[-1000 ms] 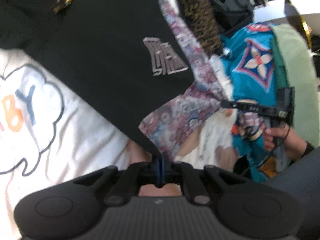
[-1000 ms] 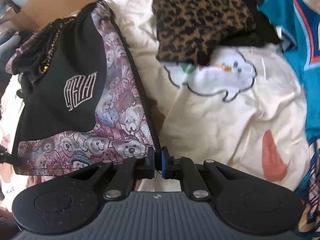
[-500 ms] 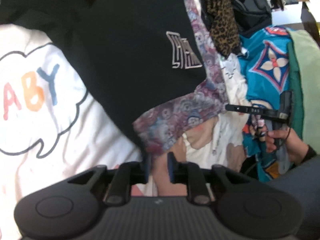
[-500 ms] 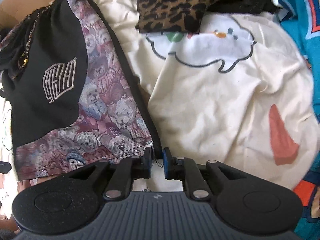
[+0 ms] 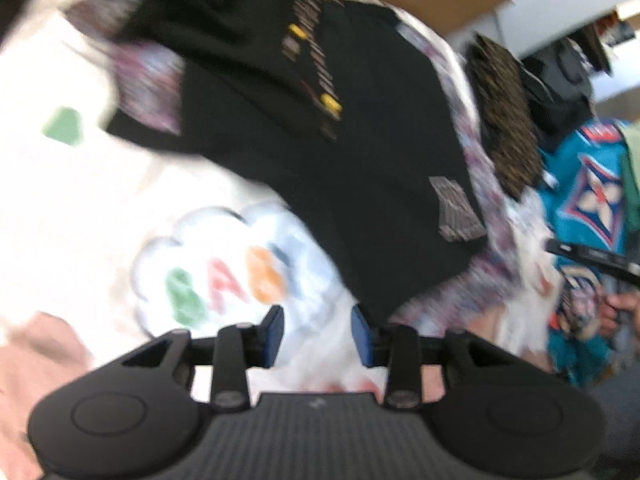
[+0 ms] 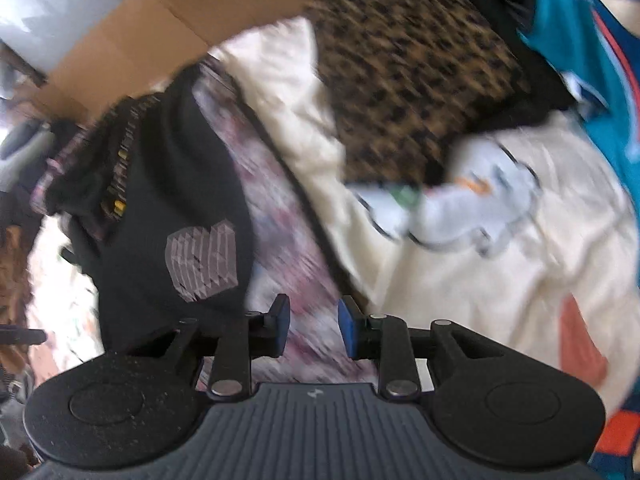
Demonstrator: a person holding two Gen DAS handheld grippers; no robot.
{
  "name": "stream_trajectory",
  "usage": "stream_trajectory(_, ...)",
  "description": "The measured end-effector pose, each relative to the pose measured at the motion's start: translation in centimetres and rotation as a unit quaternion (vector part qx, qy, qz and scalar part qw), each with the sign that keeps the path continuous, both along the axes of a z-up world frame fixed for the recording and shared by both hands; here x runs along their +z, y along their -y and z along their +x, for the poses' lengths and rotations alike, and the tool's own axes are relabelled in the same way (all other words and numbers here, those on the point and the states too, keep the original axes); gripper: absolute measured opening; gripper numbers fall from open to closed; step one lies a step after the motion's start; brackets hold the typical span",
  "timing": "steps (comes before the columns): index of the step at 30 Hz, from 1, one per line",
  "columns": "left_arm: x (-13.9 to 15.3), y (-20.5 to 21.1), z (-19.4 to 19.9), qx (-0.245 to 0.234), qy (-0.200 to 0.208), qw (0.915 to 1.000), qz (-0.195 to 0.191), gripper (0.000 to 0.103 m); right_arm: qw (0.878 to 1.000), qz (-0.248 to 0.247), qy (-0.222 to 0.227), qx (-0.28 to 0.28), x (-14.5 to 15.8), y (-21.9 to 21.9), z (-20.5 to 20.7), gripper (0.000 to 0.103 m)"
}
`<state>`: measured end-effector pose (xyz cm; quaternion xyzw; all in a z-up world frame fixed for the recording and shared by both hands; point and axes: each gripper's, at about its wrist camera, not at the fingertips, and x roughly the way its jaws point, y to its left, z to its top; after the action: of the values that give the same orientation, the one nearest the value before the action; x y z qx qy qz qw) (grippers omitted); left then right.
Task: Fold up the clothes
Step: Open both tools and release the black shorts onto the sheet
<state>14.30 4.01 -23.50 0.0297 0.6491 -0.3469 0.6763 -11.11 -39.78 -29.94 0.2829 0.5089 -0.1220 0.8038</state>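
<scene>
Fingers [image 5: 273, 330] of the left gripper [image 5: 318, 330] standing apart, just been opening, nothing between them now where a second ago they pinched the hem corner of the black garment [image 5: 340, 184]; only the cream cloth [image 5: 80, 208] with its cloud print [image 5: 224, 276] showing in the gap. Garment now lying loose up and to the right of that cloud, folded over, its bear-patterned lining [image 5: 452, 292] peeking along the lower right edge. Fingers [image 6: 282, 322] of the right gripper [image 6: 312, 322] likewise parted after just opening, hovering over the patterned lining [image 6: 280, 240] with nothing pinched. Looks like the release at the end of one fold, both corners let go, garment left flat on the cream cloth [image 6: 500, 300]; probably smoothing or a further fold to come. Right of the garment, a leopard-print piece [image 6: 408, 64], then teal printed fabric [image 6: 580, 40] at the far edge. Behind the garment, a brown cardboard box [image 6: 192, 8]. Everything smeared by motion blur, so finer detail not readable.
</scene>
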Motion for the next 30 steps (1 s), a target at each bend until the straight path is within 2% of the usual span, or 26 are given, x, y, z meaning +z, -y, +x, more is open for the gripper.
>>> stream_trajectory(1, 0.2, -0.5, 0.8, 0.011, 0.015, 0.9998, 0.005, 0.043, 1.0, 0.001, 0.008, 0.005, 0.4, -0.2, 0.8, 0.04)
stream_trajectory(4, 0.3, -1.8, 3.4, 0.057, 0.052, 0.9969, 0.018, 0.045, 0.999, 0.007, 0.031, 0.026, 1.6, -1.2, 3.6, 0.041)
stream_trajectory(8, -0.3, -2.5, 6.2, 0.099, 0.081, 0.9913, 0.031, 0.045, 0.997, 0.015, 0.052, 0.06, 2.4, -3.4, 7.4, 0.041)
stream_trajectory(11, -0.9, -2.5, 8.0, 0.119, 0.093, 0.9876, 0.042, 0.053, 0.994, 0.015, 0.057, 0.092, 2.4, -5.3, 10.1, 0.047)
stream_trajectory(13, -1.7, -2.3, 9.1, 0.127, 0.1, 0.9857, 0.046, 0.066, 0.991, 0.013, 0.056, 0.12, 2.2, -6.6, 11.8, 0.049)
stream_trajectory(17, -3.4, -2.0, 11.1, 0.147, 0.098, 0.9826, 0.058, 0.069, 0.987, 0.008, 0.047, 0.152, 1.6, -8.8, 15.1, 0.049)
stream_trajectory(19, -4.0, -2.1, 11.9, 0.158, 0.095, 0.9811, 0.058, 0.075, 0.986, 0.007, 0.048, 0.16, 1.6, -9.5, 16.1, 0.049)
stream_trajectory(26, -6.7, -2.5, 13.9, 0.197, 0.088, 0.9745, 0.062, 0.076, 0.982, 0.015, 0.055, 0.182, 0.8, -11.7, 19.6, 0.053)
stream_trajectory(30, -7.5, -2.6, 14.3, 0.219, 0.089, 0.9702, 0.052, 0.071, 0.978, 0.036, 0.045, 0.199, 0.5, -12.9, 21.5, 0.053)
